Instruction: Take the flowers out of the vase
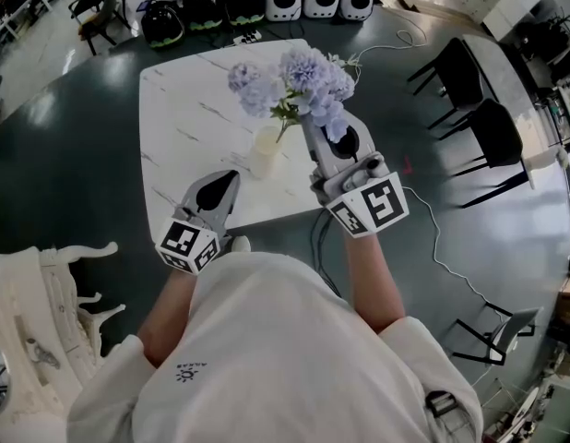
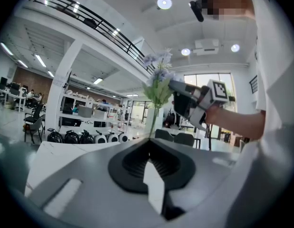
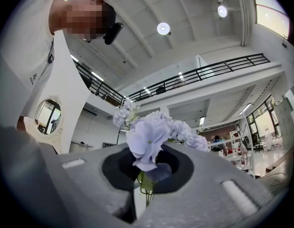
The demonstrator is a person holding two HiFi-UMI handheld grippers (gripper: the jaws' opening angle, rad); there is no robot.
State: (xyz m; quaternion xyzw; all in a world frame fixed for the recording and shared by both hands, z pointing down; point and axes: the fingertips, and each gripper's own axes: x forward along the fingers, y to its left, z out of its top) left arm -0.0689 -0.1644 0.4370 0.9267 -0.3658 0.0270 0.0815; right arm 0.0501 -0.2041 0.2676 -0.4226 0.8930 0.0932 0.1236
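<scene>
right tool (image 1: 313,123) has a pale purple flower bunch (image 1: 299,77) pinched
stems clamped above a cream vase (image 1: 266,150) on the white marble desk (image 1: 184,109); left tool (image 1: 228,181) closed, empty.

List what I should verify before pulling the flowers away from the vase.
1. Grip: ok. The right gripper has its jaws closed on the green stems of the flowers.
2. Stems clear of the vase: cannot tell. In the head view one stem runs down to its mouth.
3. Vase upright on the marble table: ok.
4. Vase steadied: not ok. The left gripper is shut and empty, beside the vase and not gripping it.
5. Room to lay the flowers down: ok. There is bare tabletop left of the vase.
</scene>
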